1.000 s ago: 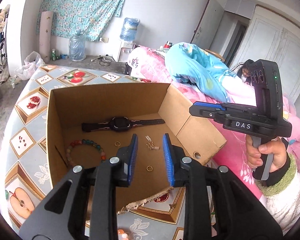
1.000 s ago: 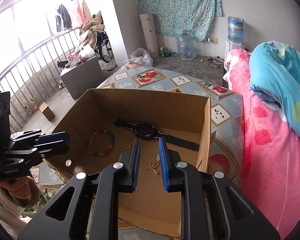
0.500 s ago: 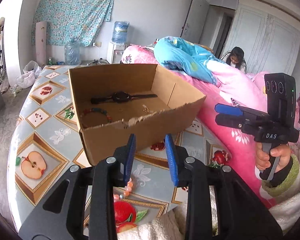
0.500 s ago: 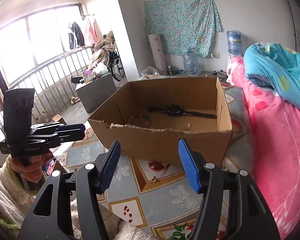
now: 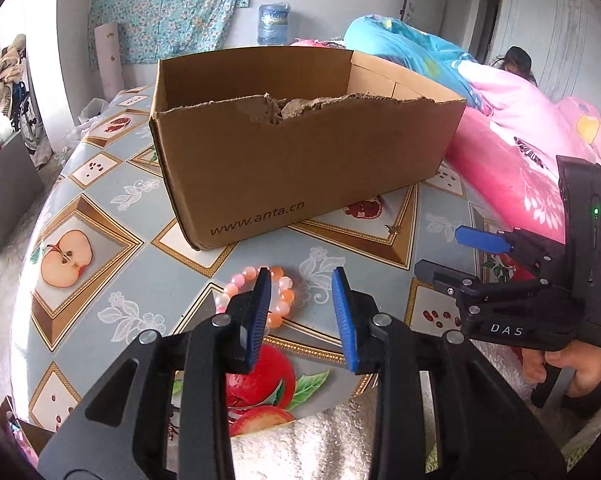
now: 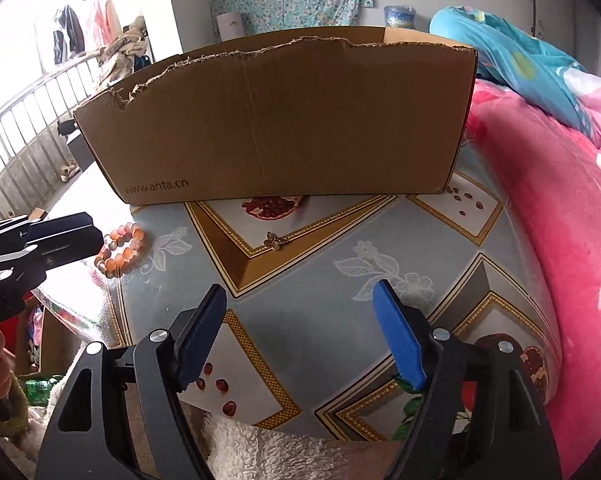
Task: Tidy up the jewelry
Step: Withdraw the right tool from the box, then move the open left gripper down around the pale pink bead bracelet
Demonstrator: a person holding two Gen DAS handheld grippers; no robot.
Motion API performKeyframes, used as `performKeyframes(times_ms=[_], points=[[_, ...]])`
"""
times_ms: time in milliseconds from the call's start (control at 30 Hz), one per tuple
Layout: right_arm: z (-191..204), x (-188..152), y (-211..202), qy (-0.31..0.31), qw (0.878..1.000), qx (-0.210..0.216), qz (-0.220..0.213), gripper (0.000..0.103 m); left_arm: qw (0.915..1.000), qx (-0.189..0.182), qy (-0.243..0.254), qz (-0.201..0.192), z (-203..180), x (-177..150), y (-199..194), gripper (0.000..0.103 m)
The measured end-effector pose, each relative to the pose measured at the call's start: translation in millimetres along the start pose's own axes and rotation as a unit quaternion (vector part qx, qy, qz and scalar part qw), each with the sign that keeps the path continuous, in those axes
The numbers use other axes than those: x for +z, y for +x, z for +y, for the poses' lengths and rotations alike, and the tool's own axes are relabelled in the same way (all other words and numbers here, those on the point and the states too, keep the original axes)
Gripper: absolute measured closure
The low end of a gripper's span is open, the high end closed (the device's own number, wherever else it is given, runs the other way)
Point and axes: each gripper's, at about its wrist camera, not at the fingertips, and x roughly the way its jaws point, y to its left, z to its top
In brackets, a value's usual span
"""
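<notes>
approaching two loose pieces: pink bead bracelet (image 5: 260, 296) lower centre under my part-spread, empty left tongs (image 5: 300, 312); small flower charm (image 6: 275, 240) mid-frame ahead of my right tongs (image 6: 300, 330), jaws opening, empty. plan: straddle beads squarely, pinch, lift into box (image 5: 300, 160).

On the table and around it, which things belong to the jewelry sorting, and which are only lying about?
Belong to the job:
- cardboard box
- pink bead bracelet, on the table
- small flower charm, on the table
- left gripper, nothing between its fingers
- right gripper, jaws opening, empty

Only lying about:
- pink blanket
- blue quilt
- water bottle
- patterned tablecloth
</notes>
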Motion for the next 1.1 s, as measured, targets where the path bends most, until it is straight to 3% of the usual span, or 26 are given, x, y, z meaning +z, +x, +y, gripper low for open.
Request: performKeyframes(times_ms=[100, 300, 800, 1100], points=[[4.4, -3.3, 1.5, -0.015, 0.999, -0.026, -0.01, 0.02, 1.0, 0.005, 0.004, 0.0, -0.9, -2.4, -0.9, 0.073], [0.9, -8.8, 3.9, -0.013, 0.999, -0.037, -0.028, 0.006, 0.9998, 0.014, 0.011, 0.008, -5.7, -4.8, 3.9, 0.073], [8.9, -18.2, -1.0, -0.012, 0.998, -0.039, -0.042, 0.006, 0.999, 0.028, 0.001, 0.034, -4.5, -2.6, 34.0, 0.074], [10.8, -15.9, -0.4, -0.007, 0.998, -0.046, -0.044, 0.006, 0.9984, 0.046, -0.007, 0.033, 1.6, -1.3, 39.5, 0.087]])
